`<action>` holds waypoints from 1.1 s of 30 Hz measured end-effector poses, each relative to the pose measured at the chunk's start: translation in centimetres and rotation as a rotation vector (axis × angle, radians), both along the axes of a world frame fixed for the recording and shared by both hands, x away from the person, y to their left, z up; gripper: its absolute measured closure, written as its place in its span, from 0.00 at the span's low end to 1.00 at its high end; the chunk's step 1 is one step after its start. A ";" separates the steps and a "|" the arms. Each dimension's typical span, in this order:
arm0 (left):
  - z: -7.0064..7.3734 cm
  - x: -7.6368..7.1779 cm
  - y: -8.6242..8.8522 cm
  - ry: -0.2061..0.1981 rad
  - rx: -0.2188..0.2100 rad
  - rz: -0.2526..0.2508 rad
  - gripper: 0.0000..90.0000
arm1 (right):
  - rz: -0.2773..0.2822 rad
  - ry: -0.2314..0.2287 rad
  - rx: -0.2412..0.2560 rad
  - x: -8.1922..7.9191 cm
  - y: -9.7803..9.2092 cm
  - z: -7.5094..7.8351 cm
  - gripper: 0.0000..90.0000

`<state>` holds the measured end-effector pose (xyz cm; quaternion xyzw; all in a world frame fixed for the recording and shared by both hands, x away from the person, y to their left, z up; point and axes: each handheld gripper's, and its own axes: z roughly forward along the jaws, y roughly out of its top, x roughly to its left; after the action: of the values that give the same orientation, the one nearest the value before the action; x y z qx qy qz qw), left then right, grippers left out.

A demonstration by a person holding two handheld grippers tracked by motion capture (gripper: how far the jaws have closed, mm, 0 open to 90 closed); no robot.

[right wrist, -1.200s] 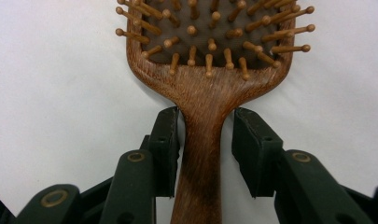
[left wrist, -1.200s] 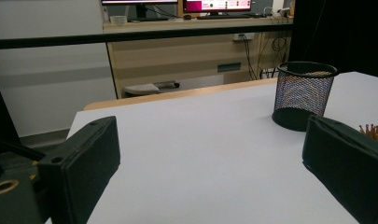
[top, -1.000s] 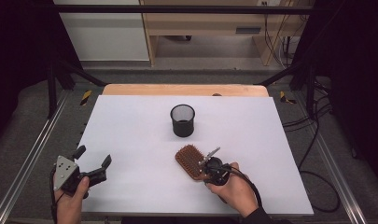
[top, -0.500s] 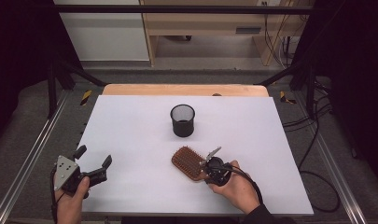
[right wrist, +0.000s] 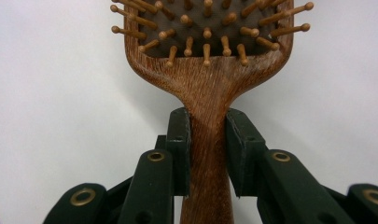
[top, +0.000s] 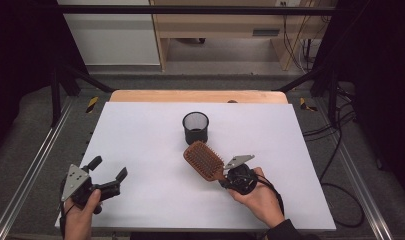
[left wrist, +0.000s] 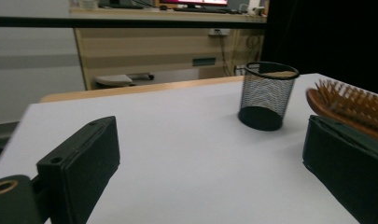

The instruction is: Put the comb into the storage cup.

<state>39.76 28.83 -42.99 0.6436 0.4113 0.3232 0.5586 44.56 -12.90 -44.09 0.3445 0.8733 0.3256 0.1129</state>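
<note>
the right tool [top: 229, 176], clamped on the wooden hairbrush [top: 204, 160] handle, has raised its head toward 11 o'clock, nearer the mesh cup [top: 195, 127]; the left tool [top: 110, 173] stays gaping apart.

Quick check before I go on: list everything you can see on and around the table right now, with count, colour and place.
hairbrush: 1, brown wood, bristles up, right of table centre, handle clamped in the right gripper
mesh cup: 1, black, upright, middle of the table, beyond the hairbrush and apart from it
table: 1, white top with a wooden strip along the far edge
cabinet: 1, light wood, on the floor beyond the table
cables: several, black, on the floor at the right
left gripper: 1, black with a grey plate, near left corner, jaws apart, holding nothing
right gripper: 1, black, near right of centre, jaws closed on the hairbrush handle
hands: 2, one on each gripper, at the near edge
</note>
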 end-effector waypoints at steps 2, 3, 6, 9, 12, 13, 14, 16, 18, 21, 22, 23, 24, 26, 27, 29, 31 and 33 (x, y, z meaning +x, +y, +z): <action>0.2 0.1 -0.7 0.004 -0.003 -0.017 0.04 | -0.003 -0.016 0.011 0.0 -0.1 0.1 0.81; 0.7 0.5 -2.3 0.010 -0.025 -0.062 0.04 | 0.000 -0.050 0.038 0.1 -0.2 0.3 0.81; 1.6 1.4 -5.3 0.030 -0.059 -0.150 0.04 | -0.002 -0.096 0.073 0.3 -0.1 0.5 0.81; 2.2 2.3 -7.3 0.038 -0.070 -0.196 0.05 | 0.001 -0.117 0.094 0.3 0.1 0.7 0.81; 3.0 4.1 -10.9 0.065 -0.114 -0.275 0.06 | 0.017 -0.170 0.135 0.1 0.4 1.4 0.81; 3.0 4.1 -10.9 0.065 -0.114 -0.275 0.07 | 0.017 -0.170 0.135 0.1 0.4 1.4 0.81; 3.1 4.5 -11.6 0.075 -0.125 -0.280 0.07 | 0.017 -0.184 0.143 0.1 0.5 1.6 0.81; 3.2 5.2 -12.7 0.097 -0.160 -0.294 0.08 | 0.019 -0.206 0.164 0.0 0.5 1.8 0.81; 3.3 5.6 -13.4 0.118 -0.212 -0.321 0.08 | 0.023 -0.222 0.177 -0.1 0.6 2.0 0.81; 3.5 6.1 -14.4 0.147 -0.261 -0.351 0.08 | 0.035 -0.252 0.195 -0.1 0.7 2.2 0.81; 3.7 6.3 -15.0 0.147 -0.237 -0.347 0.08 | 0.044 -0.273 0.205 -0.1 0.9 2.3 0.81; 3.7 6.3 -15.0 0.147 -0.237 -0.347 0.08 | 0.044 -0.273 0.205 -0.1 0.9 2.3 0.81; 3.8 6.4 -15.1 0.144 -0.236 -0.341 0.08 | 0.045 -0.284 0.206 -0.1 1.0 2.4 0.81; 4.1 6.5 -15.2 0.143 -0.262 -0.327 0.08 | 0.048 -0.296 0.215 0.0 1.3 2.5 0.81; 4.2 6.5 -15.2 0.148 -0.281 -0.322 0.10 | 0.049 -0.304 0.220 0.1 1.6 2.5 0.81; 4.3 6.8 -15.1 0.161 -0.310 -0.320 0.12 | 0.051 -0.310 0.223 0.1 1.7 2.4 0.81; 4.4 7.0 -15.0 0.173 -0.329 -0.317 0.13 | 0.050 -0.317 0.231 0.2 1.9 2.4 0.81; 4.5 7.3 -14.9 0.179 -0.340 -0.305 0.17 | 0.054 -0.327 0.245 0.2 2.1 2.5 0.81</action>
<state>47.01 13.96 -38.50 0.6210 0.4059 0.1029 0.6626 44.72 -10.83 -41.58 0.2746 0.8061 0.4838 0.2018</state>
